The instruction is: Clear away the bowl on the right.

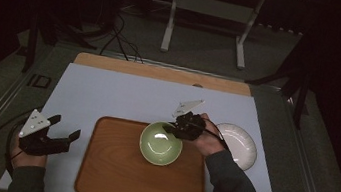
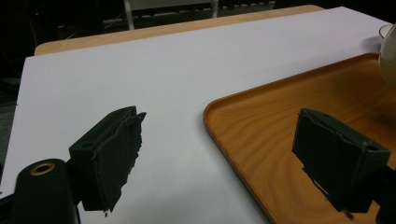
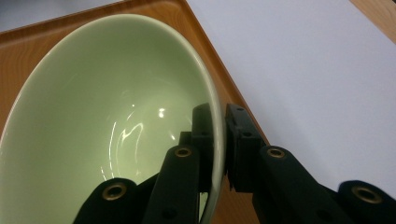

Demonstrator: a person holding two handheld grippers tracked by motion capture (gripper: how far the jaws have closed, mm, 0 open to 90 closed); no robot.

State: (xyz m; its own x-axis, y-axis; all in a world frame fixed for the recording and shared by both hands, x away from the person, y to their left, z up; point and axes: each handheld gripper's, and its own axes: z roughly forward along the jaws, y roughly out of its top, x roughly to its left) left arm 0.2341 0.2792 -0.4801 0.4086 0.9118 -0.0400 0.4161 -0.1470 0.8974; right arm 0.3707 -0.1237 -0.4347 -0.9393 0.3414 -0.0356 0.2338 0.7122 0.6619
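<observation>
Nearest me, at the left near edge of the white mat (image 1: 123, 94), my left gripper (image 1: 63, 134) rested with its jaws wide apart and nothing between them, just left of the wooden tray (image 1: 96, 176). In the left gripper view the two black pads (image 2: 112, 154) framed bare mat and the tray's near left corner.

Further in, my right gripper (image 1: 170, 126) had its jaws clamped on the right rim of the pale green bowl (image 1: 159, 145), one pad inside the wall and one outside. The bowl sat on the far right part of the tray. To its right, on the mat, lay a white dish (image 1: 242, 144).

The risk, as I judged it: the pinch held only a thin, glossy rim, so the bowl could pivot or slip if lifted, knock the tray's lip, or strike the white dish close by.

I could read no writing, brand or label anywhere.
</observation>
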